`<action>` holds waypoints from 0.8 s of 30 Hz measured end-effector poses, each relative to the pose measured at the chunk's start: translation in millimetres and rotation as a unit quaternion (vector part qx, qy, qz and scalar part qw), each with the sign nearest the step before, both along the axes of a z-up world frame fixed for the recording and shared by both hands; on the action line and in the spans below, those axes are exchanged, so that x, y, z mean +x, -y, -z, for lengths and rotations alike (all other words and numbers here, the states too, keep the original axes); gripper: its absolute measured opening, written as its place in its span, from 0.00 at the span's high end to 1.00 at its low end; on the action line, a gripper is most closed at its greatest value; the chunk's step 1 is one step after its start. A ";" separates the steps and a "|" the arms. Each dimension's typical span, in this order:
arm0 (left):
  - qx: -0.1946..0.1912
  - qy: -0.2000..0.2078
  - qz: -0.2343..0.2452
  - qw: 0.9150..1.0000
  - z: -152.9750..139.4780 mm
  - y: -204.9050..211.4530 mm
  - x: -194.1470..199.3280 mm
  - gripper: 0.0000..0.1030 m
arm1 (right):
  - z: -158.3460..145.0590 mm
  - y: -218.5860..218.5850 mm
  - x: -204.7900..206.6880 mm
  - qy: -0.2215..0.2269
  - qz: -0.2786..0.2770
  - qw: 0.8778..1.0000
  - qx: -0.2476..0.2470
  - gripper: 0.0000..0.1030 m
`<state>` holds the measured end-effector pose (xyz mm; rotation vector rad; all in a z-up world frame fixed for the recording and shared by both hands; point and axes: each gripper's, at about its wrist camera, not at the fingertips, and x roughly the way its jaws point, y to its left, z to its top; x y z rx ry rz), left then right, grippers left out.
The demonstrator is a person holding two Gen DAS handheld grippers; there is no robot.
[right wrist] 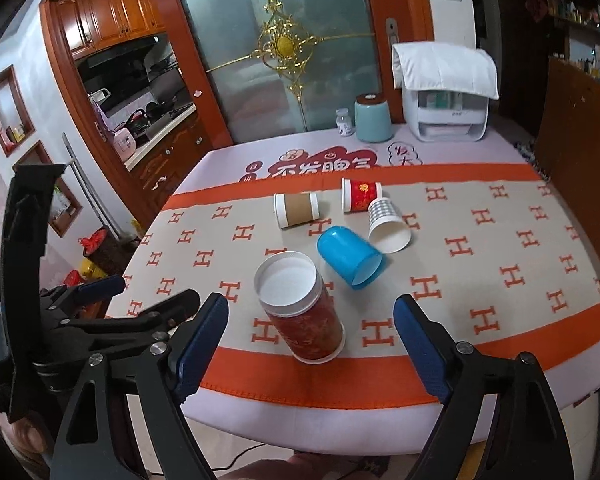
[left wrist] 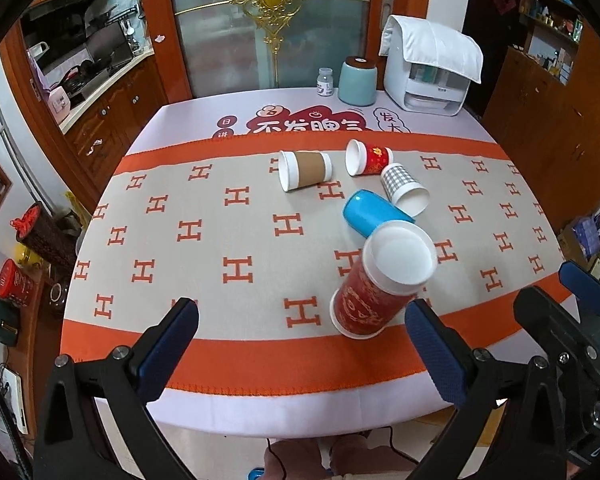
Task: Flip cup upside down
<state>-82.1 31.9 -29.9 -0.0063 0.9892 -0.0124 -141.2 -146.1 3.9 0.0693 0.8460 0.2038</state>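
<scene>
A tall red patterned cup [left wrist: 374, 286] [right wrist: 302, 312] stands upside down near the table's front edge, its white base facing up. Behind it a blue cup [left wrist: 374, 210] [right wrist: 350, 256], a grey checked cup [left wrist: 404, 188] [right wrist: 388, 222], a small red cup [left wrist: 368, 157] [right wrist: 360, 195] and a brown-sleeved cup [left wrist: 305, 169] [right wrist: 297, 209] lie on their sides. My left gripper [left wrist: 302, 344] is open and empty, with the red cup just inside its right finger. My right gripper [right wrist: 310, 344] is open and empty, its fingers on either side of the red cup without touching it.
The orange and beige H-patterned cloth [left wrist: 220, 240] covers the table. At the far edge stand a small bottle [left wrist: 325, 82], a teal canister [left wrist: 358, 80] and a white appliance under a cloth [left wrist: 428, 68]. A wooden cabinet [left wrist: 540, 120] is on the right.
</scene>
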 end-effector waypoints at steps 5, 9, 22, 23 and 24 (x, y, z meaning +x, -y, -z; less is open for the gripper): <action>0.001 0.012 -0.003 1.000 -5.7 7.1 -8.0 0.01 | -7.4 3.9 -11.1 0.004 0.003 1.000 -0.010 0.15; 0.000 0.017 -0.004 1.000 -8.2 11.7 -10.6 0.01 | -9.2 8.6 -15.2 0.004 0.005 1.000 -0.010 0.15; 0.001 0.019 -0.007 1.000 -11.0 22.7 -11.8 0.01 | -12.1 22.7 -18.3 0.005 0.010 1.000 -0.009 0.15; 0.001 0.019 -0.008 1.000 -11.0 23.7 -11.7 0.01 | -12.5 24.5 -17.8 0.005 0.011 1.000 -0.009 0.15; 0.000 0.018 -0.008 1.000 -11.0 23.6 -11.8 0.01 | -12.9 26.2 -18.4 0.005 0.011 1.000 -0.008 0.15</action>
